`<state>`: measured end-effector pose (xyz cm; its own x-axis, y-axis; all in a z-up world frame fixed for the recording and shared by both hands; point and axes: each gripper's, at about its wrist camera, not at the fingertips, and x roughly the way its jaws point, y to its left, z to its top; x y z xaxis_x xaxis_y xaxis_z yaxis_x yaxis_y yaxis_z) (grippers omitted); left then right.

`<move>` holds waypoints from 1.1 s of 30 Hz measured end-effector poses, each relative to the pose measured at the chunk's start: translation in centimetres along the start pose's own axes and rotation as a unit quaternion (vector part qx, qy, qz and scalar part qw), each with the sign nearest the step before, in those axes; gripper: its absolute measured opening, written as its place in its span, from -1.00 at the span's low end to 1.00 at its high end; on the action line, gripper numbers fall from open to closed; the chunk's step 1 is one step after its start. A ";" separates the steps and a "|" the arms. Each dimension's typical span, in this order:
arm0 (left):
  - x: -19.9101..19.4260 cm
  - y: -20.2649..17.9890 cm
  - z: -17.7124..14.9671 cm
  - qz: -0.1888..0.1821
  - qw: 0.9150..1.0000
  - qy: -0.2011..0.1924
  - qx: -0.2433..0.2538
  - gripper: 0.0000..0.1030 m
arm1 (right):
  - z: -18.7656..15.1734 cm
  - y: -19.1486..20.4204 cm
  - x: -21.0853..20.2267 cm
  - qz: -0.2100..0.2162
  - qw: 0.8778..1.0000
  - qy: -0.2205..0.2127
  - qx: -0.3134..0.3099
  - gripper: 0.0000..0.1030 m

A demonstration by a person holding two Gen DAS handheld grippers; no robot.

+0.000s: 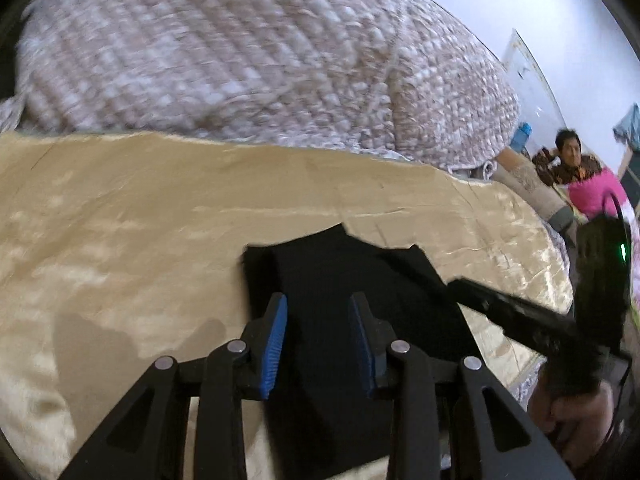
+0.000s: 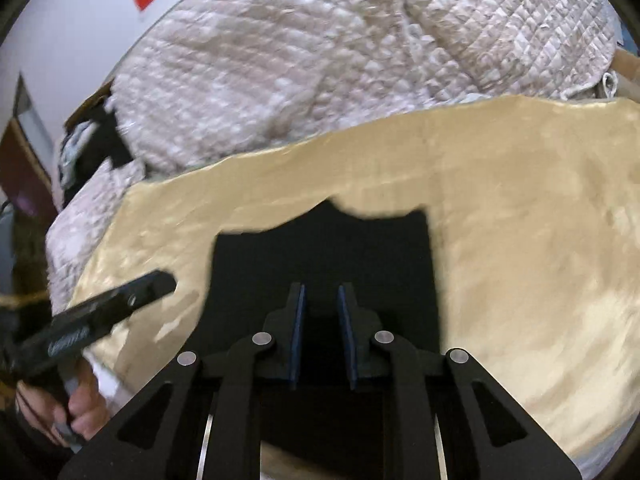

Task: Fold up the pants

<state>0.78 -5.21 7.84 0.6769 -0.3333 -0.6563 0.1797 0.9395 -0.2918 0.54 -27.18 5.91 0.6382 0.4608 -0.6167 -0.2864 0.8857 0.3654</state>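
Left gripper (image 1: pixel 318 314) jaws apart, right gripper (image 2: pixel 322 300) jaws narrowly apart, both empty

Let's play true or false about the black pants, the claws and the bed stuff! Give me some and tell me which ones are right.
1. The pants are black. True.
2. The pants lie on a blue sheet. False: they lie on a shiny golden cloth.
3. The left claw has its fingers apart. True.
4. The right claw is squeezing a red sock. False: nothing is pinched between its fingers, and they hover over the pants.
5. A quilted blanket is bunched up behind the golden cloth. True.
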 end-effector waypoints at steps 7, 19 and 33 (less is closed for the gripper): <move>6.0 0.4 1.1 0.023 0.999 0.029 0.027 -0.32 | 4.0 -2.7 5.8 -0.010 0.998 0.055 -0.011 -0.65; 5.8 2.3 -0.4 0.028 0.999 0.010 0.014 -0.29 | 3.6 -7.5 5.2 -0.011 0.995 0.032 0.089 -0.97; -2.7 -1.7 -6.5 -0.011 0.998 0.000 0.064 -0.30 | -4.4 0.5 -2.1 -0.010 0.998 0.040 -0.040 -0.65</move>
<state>-5.94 -6.43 5.59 0.6713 -0.3535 -0.6515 0.2843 0.9345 -0.2141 -4.07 -27.48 4.26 0.5864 0.4427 -0.6783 -0.3325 0.8952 0.2968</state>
